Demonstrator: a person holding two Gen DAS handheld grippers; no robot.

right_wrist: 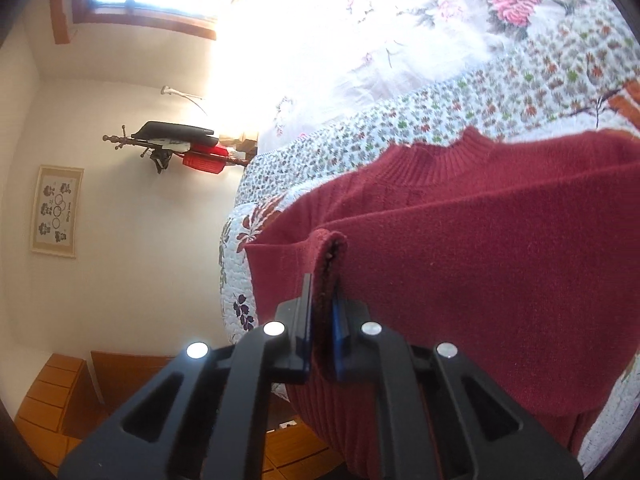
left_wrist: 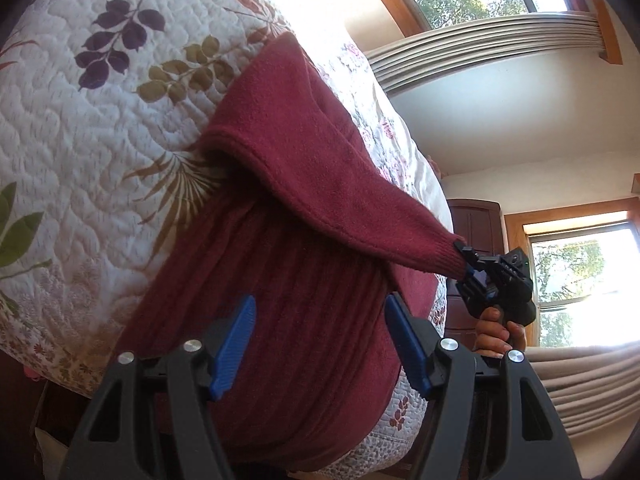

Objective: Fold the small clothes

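The right claw (right_wrist: 321,312) is clamped on the cuff of a maroon sweater (left_wrist: 288,208) spread on the quilted bed (left_wrist: 80,128); the sleeve is stretched crosswise. The left claw (left_wrist: 320,344) is held apart above the hem. The collar (right_wrist: 436,160) is seen only from the right wrist.

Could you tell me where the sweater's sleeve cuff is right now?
The cuff is pinched in the right gripper, lifted above the sweater body on the quilted bed; the left wrist view shows it at right-centre.
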